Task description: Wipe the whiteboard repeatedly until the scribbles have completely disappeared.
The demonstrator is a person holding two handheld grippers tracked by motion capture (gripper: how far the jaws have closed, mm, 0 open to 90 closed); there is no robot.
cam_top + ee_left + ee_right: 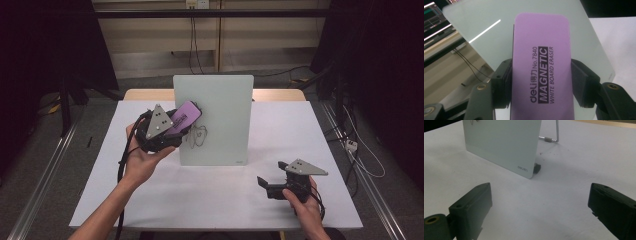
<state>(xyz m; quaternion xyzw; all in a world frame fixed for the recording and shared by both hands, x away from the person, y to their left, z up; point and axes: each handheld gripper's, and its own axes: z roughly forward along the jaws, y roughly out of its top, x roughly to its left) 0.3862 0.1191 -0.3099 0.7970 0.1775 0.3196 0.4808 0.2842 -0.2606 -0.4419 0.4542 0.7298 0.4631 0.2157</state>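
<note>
There are two grippers. One is the left gripper and one is the right gripper. Each gripper has two black jaws, so that makes four jaws. Each gripper has one grey three-cornered plate on top, so that makes two plates.

There are two hands, one left hand and one right hand.

There is one purple eraser. There is one white board. The board has one black scribble on it. Behind the board there is one thin metal stand.

There is one table.
</note>
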